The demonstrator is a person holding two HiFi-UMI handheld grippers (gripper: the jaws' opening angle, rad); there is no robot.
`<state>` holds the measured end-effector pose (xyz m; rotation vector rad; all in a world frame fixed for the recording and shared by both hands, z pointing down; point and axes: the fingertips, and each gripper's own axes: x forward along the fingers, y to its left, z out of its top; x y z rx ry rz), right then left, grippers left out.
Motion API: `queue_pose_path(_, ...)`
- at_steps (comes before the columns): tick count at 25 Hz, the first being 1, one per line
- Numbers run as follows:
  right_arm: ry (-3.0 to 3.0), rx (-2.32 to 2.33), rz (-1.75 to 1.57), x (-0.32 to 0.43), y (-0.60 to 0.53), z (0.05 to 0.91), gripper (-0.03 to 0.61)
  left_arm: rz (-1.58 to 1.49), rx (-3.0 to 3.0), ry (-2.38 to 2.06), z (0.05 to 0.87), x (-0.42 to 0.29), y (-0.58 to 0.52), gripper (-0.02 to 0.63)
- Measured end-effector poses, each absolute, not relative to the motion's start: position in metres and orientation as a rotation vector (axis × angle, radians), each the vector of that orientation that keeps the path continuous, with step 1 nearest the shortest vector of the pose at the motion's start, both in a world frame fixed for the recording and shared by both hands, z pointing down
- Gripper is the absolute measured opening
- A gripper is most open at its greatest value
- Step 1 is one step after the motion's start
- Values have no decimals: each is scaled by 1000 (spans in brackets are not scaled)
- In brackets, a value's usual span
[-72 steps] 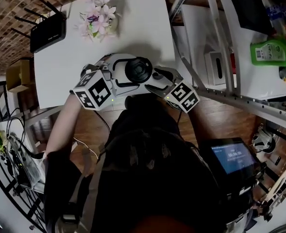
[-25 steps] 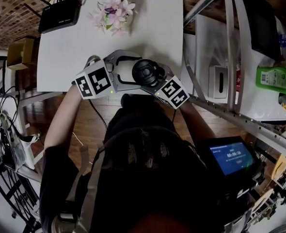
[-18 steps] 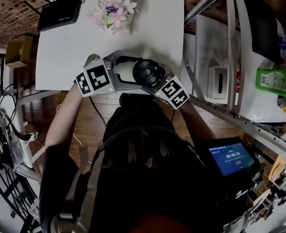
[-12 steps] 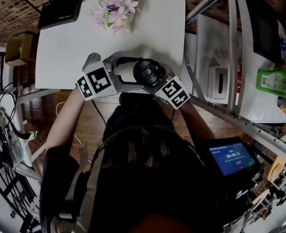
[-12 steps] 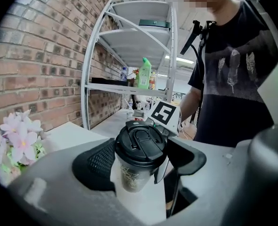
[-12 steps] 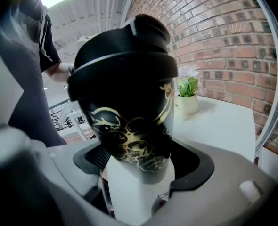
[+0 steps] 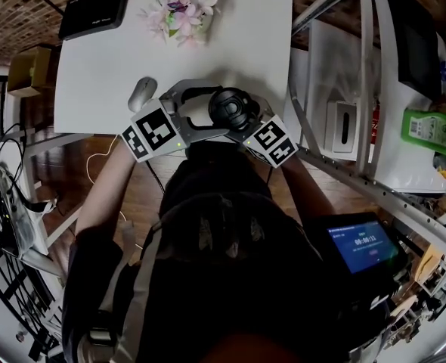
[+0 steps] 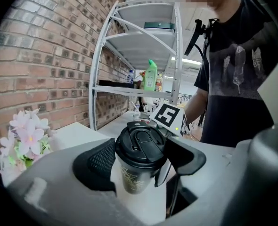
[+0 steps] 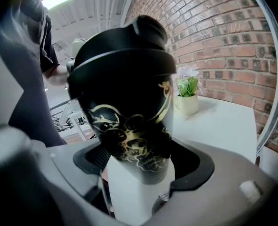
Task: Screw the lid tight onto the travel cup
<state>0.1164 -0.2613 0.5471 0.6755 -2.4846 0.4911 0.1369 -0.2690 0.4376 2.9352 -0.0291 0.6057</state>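
Head view: lid (image 7: 231, 110) near front edge of white table (image 7: 102, 66); left gripper (image 7: 196, 112) and right gripper (image 7: 243, 124) flank it.
Left gripper view: jaws clamped on lid atop upright cup (image 8: 135, 179).
Right gripper view: jaws gripping cup body low down.

The black travel cup (image 8: 133, 178) printed with a gold pattern has a smooth, shiny coat that catches the light. Its black plastic lid (image 8: 141, 145) is smooth with a softer sheen. The left gripper (image 8: 141, 166) and right gripper (image 9: 139, 166) are of matt grey plastic, and their black pads (image 8: 101, 159) are finely ribbed, like rubber. The white table top (image 7: 102, 66) is smooth and matt. The red brick wall (image 8: 30, 55) is rough and gritty. The white shelf frame (image 8: 97, 79) looks like painted metal, the brown floor (image 7: 144, 195) like wood boards, and the green bottle (image 7: 431, 131) like glossy plastic.
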Motion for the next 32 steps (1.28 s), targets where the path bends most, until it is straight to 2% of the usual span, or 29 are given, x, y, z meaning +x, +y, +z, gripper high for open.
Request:
queue_pose_path(15, -2486, 666, 506, 116, -261, 549, 391, 886, 3069, 272, 440, 131, -263, 356)
queue_pose_path(32, -2483, 674, 508, 116, -261, 550, 393, 812, 3060, 18, 441, 130, -262, 353)
